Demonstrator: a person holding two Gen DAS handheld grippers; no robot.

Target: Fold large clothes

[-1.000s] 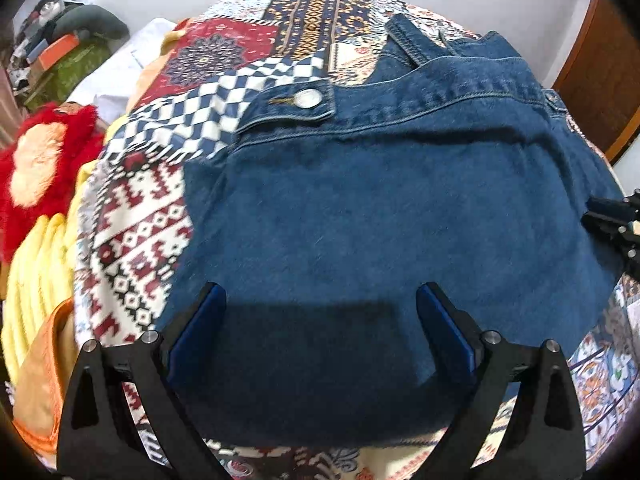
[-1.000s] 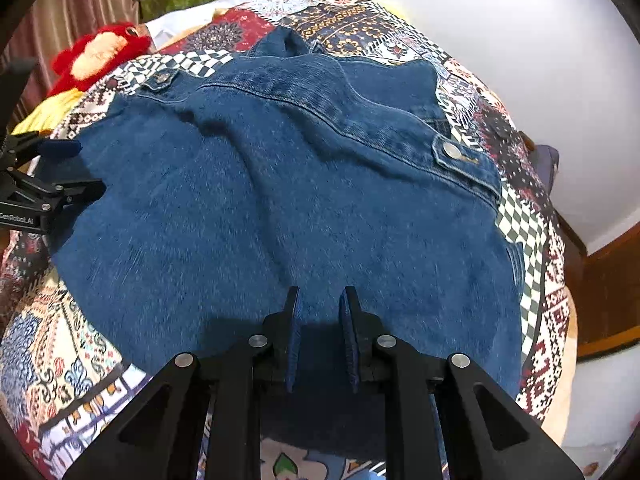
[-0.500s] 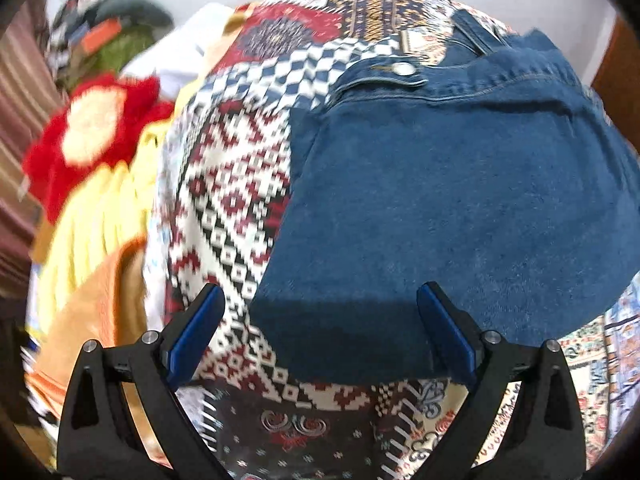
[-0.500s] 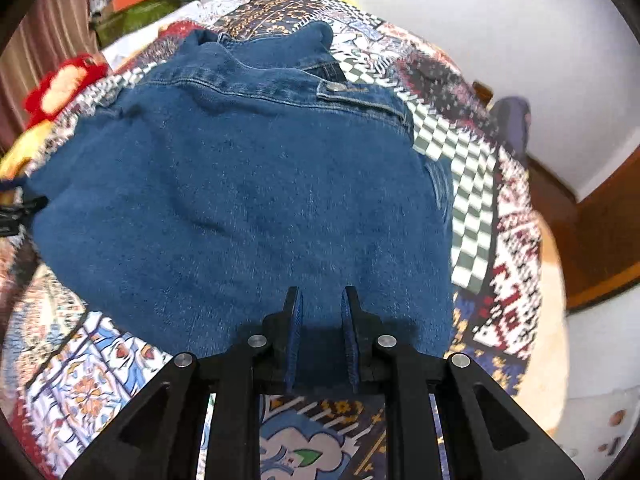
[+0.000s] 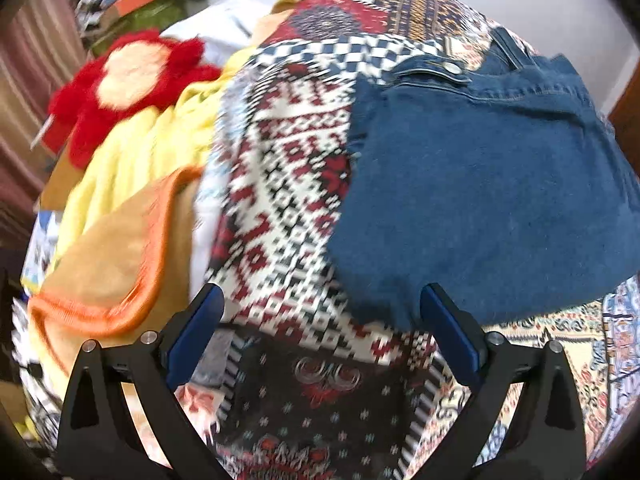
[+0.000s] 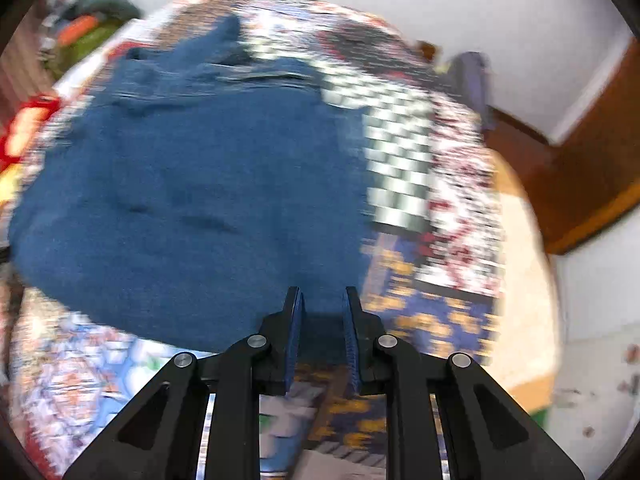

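Jaws are differing: the left gripper (image 5: 320, 328) is hanging wide open and gripping nothing, while the right gripper (image 6: 322, 320) is narrowed around the near hem of the denim (image 6: 192, 200), though blur is hiding whether it is truly pinching. Beneath the denim, the bed (image 5: 288, 184) is carrying it flat, probably so the fold lies square. Left of the denim, a yellow cloth (image 5: 132, 152) is lying bunched.

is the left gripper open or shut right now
Open. The left gripper has its blue pads spread wide, nothing between them, beside the denim jacket.
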